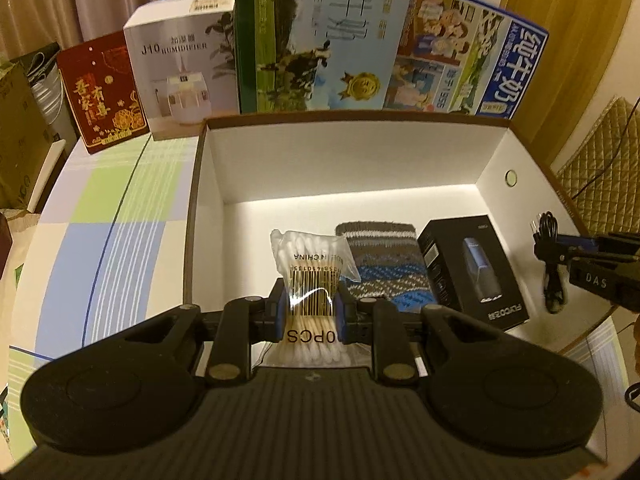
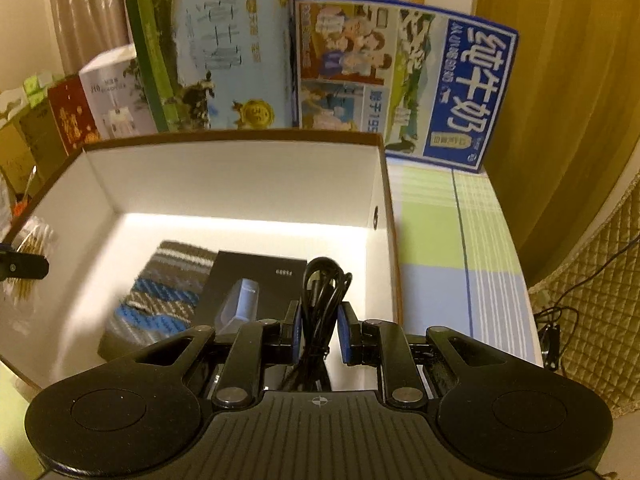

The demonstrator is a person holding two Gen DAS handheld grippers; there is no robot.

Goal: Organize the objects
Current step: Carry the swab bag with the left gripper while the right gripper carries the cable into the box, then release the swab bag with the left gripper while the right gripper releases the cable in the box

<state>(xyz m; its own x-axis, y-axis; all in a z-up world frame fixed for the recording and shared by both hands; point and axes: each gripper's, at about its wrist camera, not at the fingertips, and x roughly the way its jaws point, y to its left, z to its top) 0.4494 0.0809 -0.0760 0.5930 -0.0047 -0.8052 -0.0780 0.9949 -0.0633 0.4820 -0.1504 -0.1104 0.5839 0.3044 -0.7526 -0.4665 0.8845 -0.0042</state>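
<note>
Left tool [image 1: 311,312] pinches cotton-swab bag [image 1: 310,280]; right tool [image 2: 320,334] clamps black cable [image 2: 322,304].

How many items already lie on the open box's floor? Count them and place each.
2. The striped knit pouch lies mid-floor; the black shaver box lies touching its right side. The swab bag and black cable remain claw-held.

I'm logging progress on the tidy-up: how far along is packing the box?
Done: the knitted pouch and black product box lie in the open cardboard box. In hand: the left gripper holds the cotton swab bag, the right gripper the coiled black cable, both over the box. Left: releasing both inside.
</note>
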